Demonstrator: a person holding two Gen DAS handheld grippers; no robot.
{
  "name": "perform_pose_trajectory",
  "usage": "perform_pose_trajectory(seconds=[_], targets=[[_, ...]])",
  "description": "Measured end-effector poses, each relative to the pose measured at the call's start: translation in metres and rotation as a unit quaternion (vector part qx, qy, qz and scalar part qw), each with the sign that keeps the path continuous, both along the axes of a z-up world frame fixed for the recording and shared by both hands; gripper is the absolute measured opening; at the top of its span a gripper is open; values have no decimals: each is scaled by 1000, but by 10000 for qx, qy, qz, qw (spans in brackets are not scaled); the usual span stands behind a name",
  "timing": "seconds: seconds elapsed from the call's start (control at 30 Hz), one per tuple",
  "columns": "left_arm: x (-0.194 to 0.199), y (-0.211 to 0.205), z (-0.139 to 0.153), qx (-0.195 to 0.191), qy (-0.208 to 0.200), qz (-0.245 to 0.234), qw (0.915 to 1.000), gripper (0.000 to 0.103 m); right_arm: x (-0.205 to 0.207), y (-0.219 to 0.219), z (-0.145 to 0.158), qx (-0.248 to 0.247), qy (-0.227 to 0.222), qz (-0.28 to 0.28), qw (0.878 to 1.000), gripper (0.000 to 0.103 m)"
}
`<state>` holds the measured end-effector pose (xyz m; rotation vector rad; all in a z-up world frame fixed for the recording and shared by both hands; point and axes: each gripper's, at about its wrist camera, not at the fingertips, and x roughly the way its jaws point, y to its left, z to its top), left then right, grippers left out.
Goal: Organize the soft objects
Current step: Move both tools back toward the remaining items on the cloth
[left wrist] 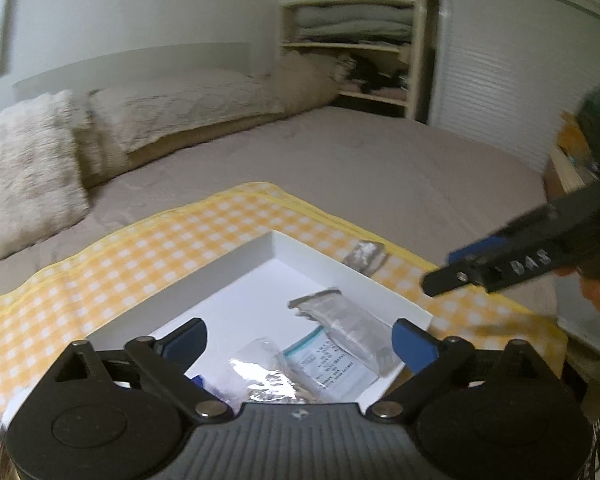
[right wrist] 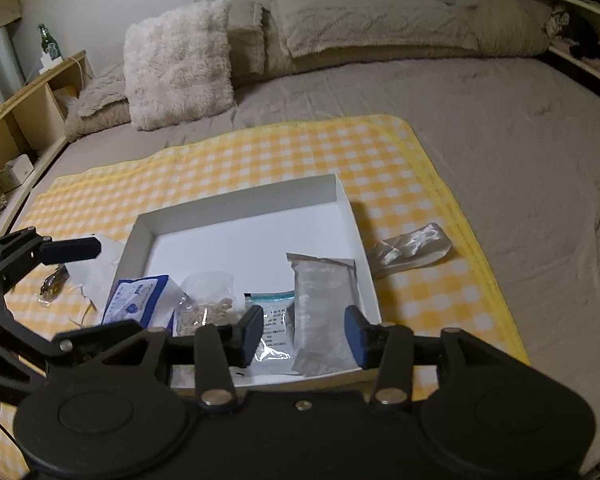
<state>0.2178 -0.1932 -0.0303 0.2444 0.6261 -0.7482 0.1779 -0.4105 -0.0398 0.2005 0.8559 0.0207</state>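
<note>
Just ahead of the right hand-held gripper (right wrist: 304, 334), a white tray (right wrist: 236, 208) holds four flat soft packets; a fifth, silvery packet (right wrist: 410, 250) lies outside, right.

A yellow-and-white checked cloth (right wrist: 260, 152) lies spread on the grey-sheeted bed (right wrist: 500, 128), and a shallow white cardboard tray (right wrist: 240, 204) sits on the cloth. In the tray's near part lie four packets in a row — from left, a blue-and-white pack (right wrist: 134, 300), a clear bag of beige bits (right wrist: 208, 304), a small clear zip bag with a printed label (right wrist: 270, 312), and a long grey foil pouch (right wrist: 324, 304). Right of the tray, on the cloth, lies a crinkled clear wrapper (right wrist: 412, 246). Behind, a shaggy cream cushion (right wrist: 176, 64) stands against the pillows.
</note>
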Motion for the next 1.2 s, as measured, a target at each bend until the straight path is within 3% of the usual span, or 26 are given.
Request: perform_pose_trajectory(seconds=[0.2,0.43,0.53,0.8,1.2], targets=[[4,27,6,-426,455,986,9932,103,-16,10,10,-147,-291,49,9995,65],[3,54,12,-380,380,1571,9861,103,-24,22,19,-223,-691,21,9974,98],[2,63,14,-353,346,1733,9836,103,-23,30,23,-266,-896,51,9956,103],[1,98,22,-360,209,2265,9731,103,-10,61,29,-344,-1183,320,9919,103],[9,178,29,-193,-42,3227,9463,103,27,132,30,-246,-1358,925,9861,103]])
